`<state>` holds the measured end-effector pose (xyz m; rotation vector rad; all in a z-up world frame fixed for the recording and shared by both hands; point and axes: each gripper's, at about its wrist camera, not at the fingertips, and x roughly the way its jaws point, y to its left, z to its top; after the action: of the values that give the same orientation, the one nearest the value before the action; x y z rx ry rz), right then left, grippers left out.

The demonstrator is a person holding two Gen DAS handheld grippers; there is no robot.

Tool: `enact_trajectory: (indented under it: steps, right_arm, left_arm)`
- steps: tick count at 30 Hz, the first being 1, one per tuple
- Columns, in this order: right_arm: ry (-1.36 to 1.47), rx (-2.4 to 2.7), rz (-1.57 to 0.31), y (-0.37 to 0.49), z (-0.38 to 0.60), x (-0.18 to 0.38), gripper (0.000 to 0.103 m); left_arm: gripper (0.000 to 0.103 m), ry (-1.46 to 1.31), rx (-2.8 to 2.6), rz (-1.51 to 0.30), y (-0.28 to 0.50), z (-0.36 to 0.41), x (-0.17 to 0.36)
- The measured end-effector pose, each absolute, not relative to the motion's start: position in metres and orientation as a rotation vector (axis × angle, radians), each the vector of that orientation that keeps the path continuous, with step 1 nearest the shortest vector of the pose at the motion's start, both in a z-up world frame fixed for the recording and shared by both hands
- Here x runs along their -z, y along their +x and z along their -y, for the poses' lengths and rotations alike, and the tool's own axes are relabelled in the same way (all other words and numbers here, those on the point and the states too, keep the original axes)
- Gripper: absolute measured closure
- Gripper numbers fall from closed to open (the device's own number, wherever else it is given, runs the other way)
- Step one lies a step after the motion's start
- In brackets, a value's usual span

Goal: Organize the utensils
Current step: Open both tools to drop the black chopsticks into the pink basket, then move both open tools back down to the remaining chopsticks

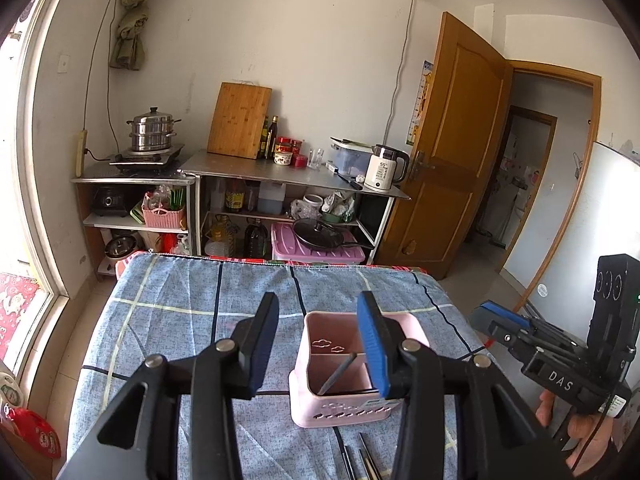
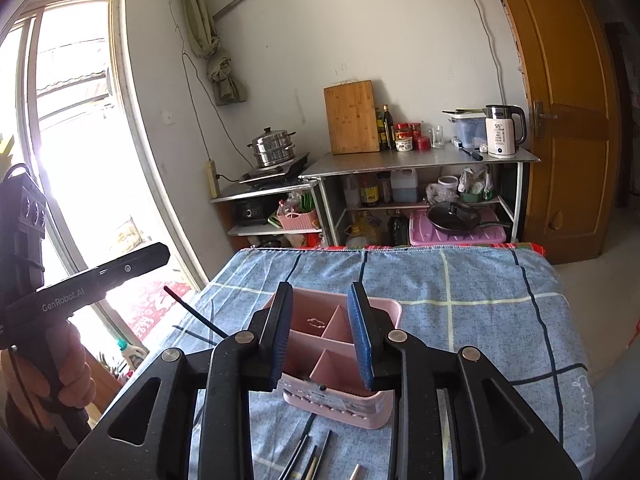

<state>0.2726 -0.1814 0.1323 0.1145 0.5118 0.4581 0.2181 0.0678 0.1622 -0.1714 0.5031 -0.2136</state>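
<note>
Nearest the cameras, four thin dark chopsticks lie loose on the blue checked cloth, with the pale tip of another utensil at the bottom edge; the left wrist view shows only three of these sticks. Just beyond them stands one pink plastic utensil holder with divided compartments. One dark chopstick leans inside its near compartment in the left wrist view.

There are two tongs. The left gripper has its blue-padded jaws spread, nothing between the pads; the holder sits ahead of and below the gap, its right side hidden behind the right pad. The right gripper is also parted and empty, its pads framing the holder's compartments from above.

Farther back stand two metal shelving tables, one wooden cutting board, one white kettle and one steel steamer pot
</note>
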Motion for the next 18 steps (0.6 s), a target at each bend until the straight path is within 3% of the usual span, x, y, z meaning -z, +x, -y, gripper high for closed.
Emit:
enact_trajectory:
  steps: [9,18]
  right_arm:
    - [0.148,-0.44,-0.47,0.222,0.212,-0.133,0.074]
    - [0.129,-0.385,-0.584,0.182,0.235,-0.072,0.074]
  left_arm:
    - [0.058,-0.147,0.231,-0.452,0.164,-0.06,-0.161]
    - [0.057,-0.155,0.284,-0.59,0.133,-0.046,-0.089]
